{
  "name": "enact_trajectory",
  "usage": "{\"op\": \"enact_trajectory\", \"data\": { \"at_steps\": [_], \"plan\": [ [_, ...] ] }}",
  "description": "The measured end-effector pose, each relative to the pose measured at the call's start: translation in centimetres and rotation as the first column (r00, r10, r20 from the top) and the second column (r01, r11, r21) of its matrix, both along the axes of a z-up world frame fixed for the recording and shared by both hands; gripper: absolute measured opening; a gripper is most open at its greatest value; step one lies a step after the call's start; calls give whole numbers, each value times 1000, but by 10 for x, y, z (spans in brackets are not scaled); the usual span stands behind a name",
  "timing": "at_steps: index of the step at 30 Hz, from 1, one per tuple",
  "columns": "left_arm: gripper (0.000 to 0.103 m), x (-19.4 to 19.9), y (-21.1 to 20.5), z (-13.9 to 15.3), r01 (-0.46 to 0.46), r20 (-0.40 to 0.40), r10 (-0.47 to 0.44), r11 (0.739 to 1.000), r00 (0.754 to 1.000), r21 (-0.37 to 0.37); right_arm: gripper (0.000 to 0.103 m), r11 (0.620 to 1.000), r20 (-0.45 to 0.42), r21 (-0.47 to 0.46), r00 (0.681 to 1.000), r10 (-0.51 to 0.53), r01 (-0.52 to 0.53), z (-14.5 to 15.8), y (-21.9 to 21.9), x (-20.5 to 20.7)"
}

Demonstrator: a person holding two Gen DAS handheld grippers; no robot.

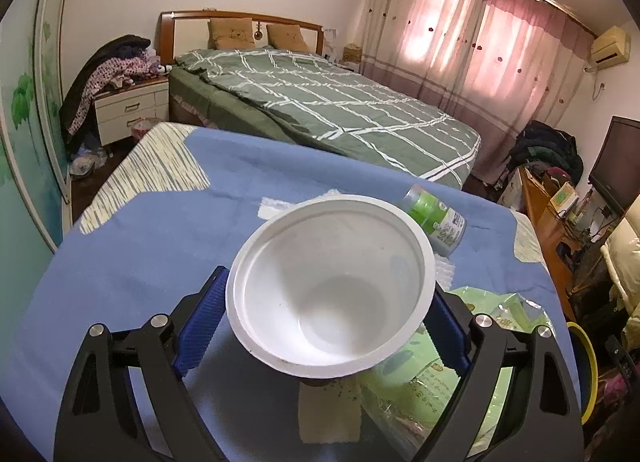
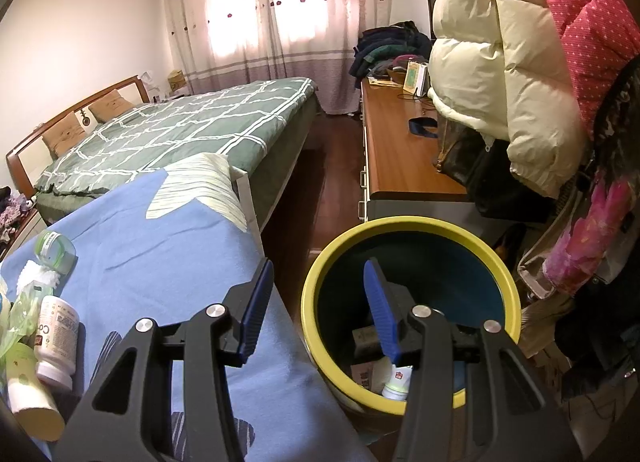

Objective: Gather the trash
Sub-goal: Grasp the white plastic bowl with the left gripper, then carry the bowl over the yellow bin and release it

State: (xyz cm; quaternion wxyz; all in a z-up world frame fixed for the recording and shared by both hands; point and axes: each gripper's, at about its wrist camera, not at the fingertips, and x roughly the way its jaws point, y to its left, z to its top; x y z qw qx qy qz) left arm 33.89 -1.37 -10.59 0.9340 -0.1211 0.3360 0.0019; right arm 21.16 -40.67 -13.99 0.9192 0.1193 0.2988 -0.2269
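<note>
Gripping: left hand-held gripper (image 1: pixel 324 326) clasps a white plastic bowl (image 1: pixel 330 288) between its blue ribbed pads (image 1: pixel 200 326), one pad on each flank below the rim; the bowl tips its open mouth toward the camera.
Idle hand: right hand-held gripper (image 2: pixel 316 314) stands released and empty, one finger above the table edge, the other over the mouth of the trash bin (image 2: pixel 408 302).
Bin: round, yellow-rimmed, dark inside, standing on the floor just beyond the table edge and right below the right hand-held gripper; cartons and a tube already lie at its bottom.
Left on the table: a green-labelled bottle (image 1: pixel 436 218) lying on its side ahead and to the right of the bowl; a crinkled green wrapper (image 1: pixel 420 374) just under and right of it; a white pill bottle (image 2: pixel 56 342) and a cream tube far left of the right hand-held gripper.
Table: covered in soft blue cloth (image 1: pixel 140 246) with pale striped patches.
Risk, slip: the bowl's walls are smooth, thin and tapered, so it could likely squirt upward or pivot out if the pads ease off.
Risk, crush: squeezing harder would probably buckle the flexible rim.
Risk, miss: released early, the light, wide bowl could catch the bin's rim and roll onto the wooden floor.
Textures: glossy moulded plastic, grippy ribbed pad faces, matte black arms, cellophane sheen on the wrapper.
</note>
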Motion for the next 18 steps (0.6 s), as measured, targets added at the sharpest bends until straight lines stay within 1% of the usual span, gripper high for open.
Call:
{"op": "enact_trajectory", "data": {
  "at_steps": [3,6,11,13,16,18],
  "plan": [
    [89,-4,1,11,11,18,-11,1000,1000,-1,45,1000,0,1,1000,4,-4,1,0,1],
    [89,-7,2,22,37,24,-37,999,999,-17,45,1000,0,5,1000,8,-8,1,1,0],
    [89,-21,-10,41,74,46,-75,997,996,20,45,1000,11,5,1000,4,-4,3,-1,-2],
    [89,-30,-22,50,105,53,-107,994,993,38,45,1000,15,8,1000,-2,2,6,-3,-5],
    [89,-43,-46,62,162,56,-165,985,985,61,45,999,22,40,1000,10,-11,13,-10,-14],
    [89,-53,-66,67,208,56,-213,975,976,78,45,999,14,30,1000,29,-29,17,-12,-23]
  ]
}}
